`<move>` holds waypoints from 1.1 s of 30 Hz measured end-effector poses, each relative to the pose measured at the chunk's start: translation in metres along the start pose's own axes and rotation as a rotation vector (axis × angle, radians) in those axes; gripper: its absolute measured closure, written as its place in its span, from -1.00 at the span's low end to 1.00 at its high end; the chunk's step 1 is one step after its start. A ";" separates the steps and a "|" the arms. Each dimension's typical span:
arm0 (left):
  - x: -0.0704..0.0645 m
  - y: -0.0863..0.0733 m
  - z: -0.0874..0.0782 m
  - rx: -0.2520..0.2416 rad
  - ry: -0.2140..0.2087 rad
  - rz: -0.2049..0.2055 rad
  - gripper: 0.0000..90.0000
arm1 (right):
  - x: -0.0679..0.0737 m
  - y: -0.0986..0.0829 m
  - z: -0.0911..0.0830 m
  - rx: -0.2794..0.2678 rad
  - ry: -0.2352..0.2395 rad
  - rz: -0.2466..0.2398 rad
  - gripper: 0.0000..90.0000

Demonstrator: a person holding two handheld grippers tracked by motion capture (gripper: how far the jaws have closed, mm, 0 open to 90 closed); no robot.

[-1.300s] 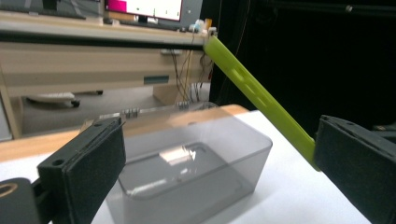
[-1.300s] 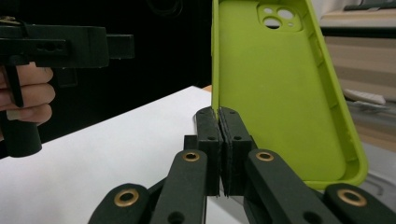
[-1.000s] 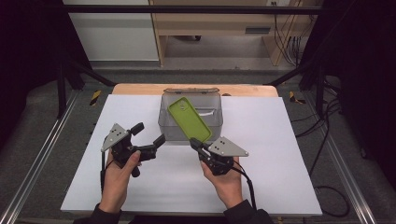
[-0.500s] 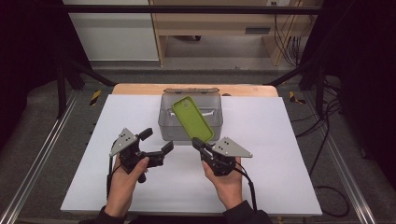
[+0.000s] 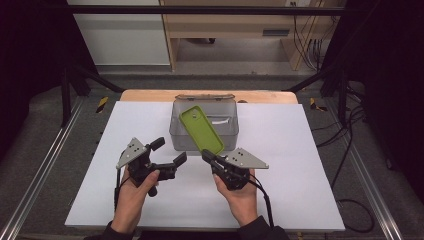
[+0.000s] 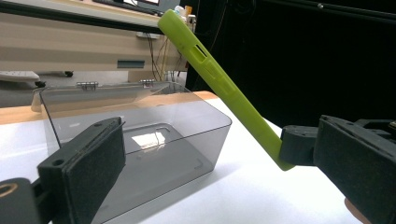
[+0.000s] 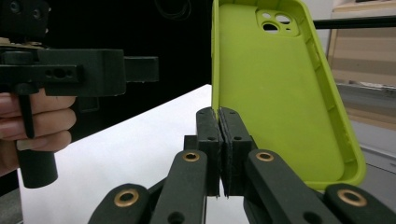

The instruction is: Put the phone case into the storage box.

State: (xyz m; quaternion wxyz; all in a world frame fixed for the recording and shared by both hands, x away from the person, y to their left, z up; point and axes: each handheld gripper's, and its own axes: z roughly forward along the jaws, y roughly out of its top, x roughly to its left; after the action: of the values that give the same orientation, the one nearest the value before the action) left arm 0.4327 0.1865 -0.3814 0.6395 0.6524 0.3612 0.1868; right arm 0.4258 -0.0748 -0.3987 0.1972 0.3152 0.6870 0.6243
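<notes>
1. The fingers of the right gripper (image 5: 207, 157) are clenched on one rim of a lime-green phone case (image 5: 201, 129); the right gripper view shows the two pads (image 7: 208, 140) pressed together on the case's edge, its hollow inside and camera cut-out facing that camera.
2. Above those fingers the case rises at a tilt, clear of the bench (image 5: 290, 150), with its far end leaning out over the smoky clear plastic box (image 5: 178, 131) just beyond.
3. To the side, the fingers of the left gripper (image 5: 169, 151) stand released and hold nothing; the left gripper view shows one pad (image 6: 88, 163) near the box wall and the other (image 6: 359, 163) close by the case's lower end, with a wide gap between them.
4. The box sits open-topped on the white bench just beyond both sets of fingers; a pale label or card seems to lie on its floor, though that is hard to tell through the tinted wall.
5. Judged from this, the step in hand is either a handover of the case or lowering it into the box. The next move would call for carrying the case forward over the opening, levelling it so its length fits between the walls, then loosening the right fingers; the left ones stand ready to steady the box or take the free edge.
</notes>
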 end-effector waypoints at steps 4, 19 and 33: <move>-0.001 -0.002 0.000 -0.029 0.002 -0.030 -0.93 | 0.004 -0.004 0.004 0.015 0.013 -0.014 0.96; 0.003 -0.006 -0.001 -0.020 0.025 -0.075 -0.82 | 0.021 -0.014 0.014 0.050 0.060 -0.036 0.96; -0.001 -0.016 0.001 -0.053 0.048 -0.115 -0.32 | 0.027 -0.016 0.018 0.048 0.069 -0.026 0.96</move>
State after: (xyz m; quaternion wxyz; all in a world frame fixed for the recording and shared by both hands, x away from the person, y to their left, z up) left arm 0.4292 0.1841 -0.3970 0.6573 0.6088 0.4084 0.1746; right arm 0.4152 -0.0441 -0.4133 0.1739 0.2891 0.7124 0.6154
